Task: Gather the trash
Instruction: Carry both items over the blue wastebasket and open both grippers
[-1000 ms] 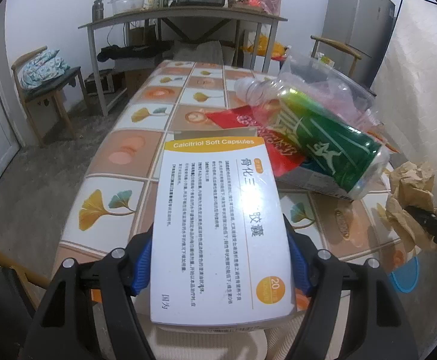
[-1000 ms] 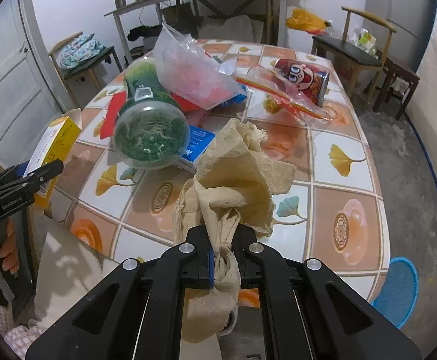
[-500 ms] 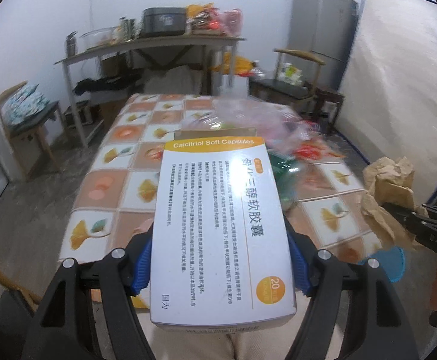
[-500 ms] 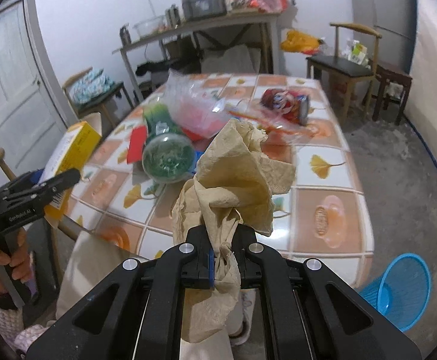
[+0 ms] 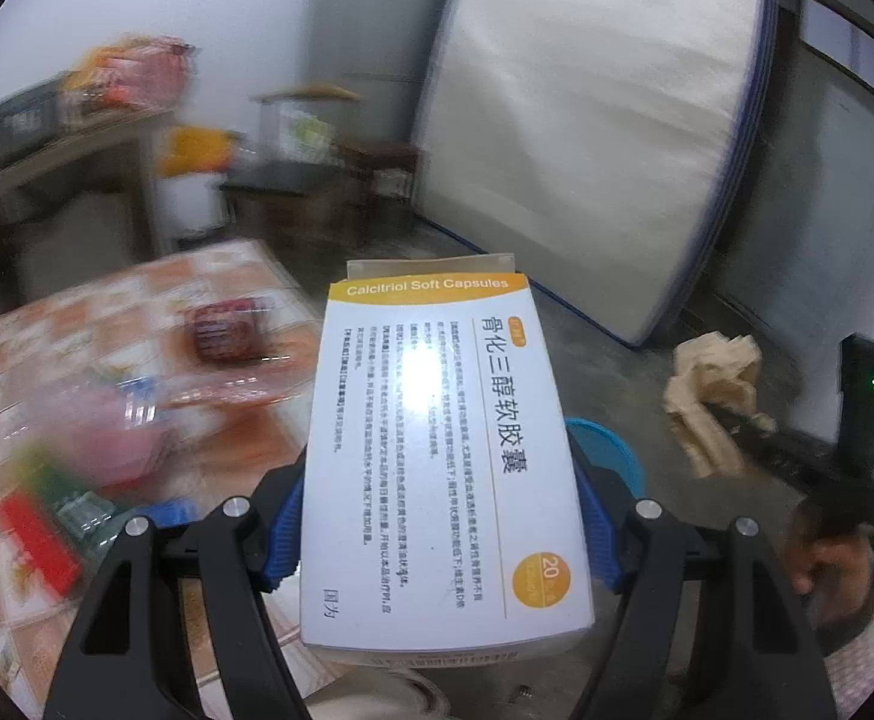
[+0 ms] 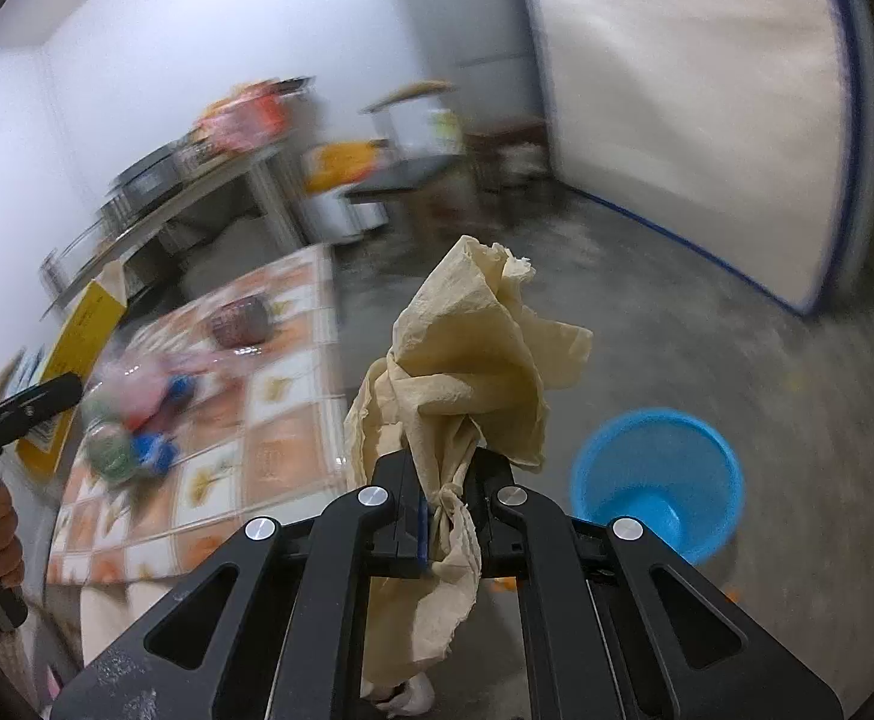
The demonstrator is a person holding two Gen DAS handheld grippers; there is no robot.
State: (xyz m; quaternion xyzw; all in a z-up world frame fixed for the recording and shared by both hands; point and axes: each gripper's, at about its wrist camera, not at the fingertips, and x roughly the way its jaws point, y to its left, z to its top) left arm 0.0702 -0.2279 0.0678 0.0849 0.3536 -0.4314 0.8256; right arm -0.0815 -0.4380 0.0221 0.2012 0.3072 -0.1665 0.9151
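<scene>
In the left wrist view, a white and orange medicine box point(image 5: 443, 456) is clamped across its width by the left gripper point(image 5: 437, 534), whose blue pads press on both long sides. The tiled table point(image 5: 35, 594) is seen blurred at the left, with wrappers and a bottle left near its near edge. A blue basket point(image 5: 608, 450) is partly hidden behind the box, on the floor beyond the table's right edge.

In the right wrist view, crumpled brown paper point(image 6: 467, 372) is pinched at its twisted tail by the right gripper point(image 6: 446, 516), with the jaws nearly closed on it. The basket point(image 6: 659, 483) stands on the floor just beside the paper, to the right and well off the table point(image 6: 293, 450).

The carrying step appears to be in hand. Each load should be brought directly above the basket's opening before the jaws are released; the light paper may drift, so a low release is advised.
</scene>
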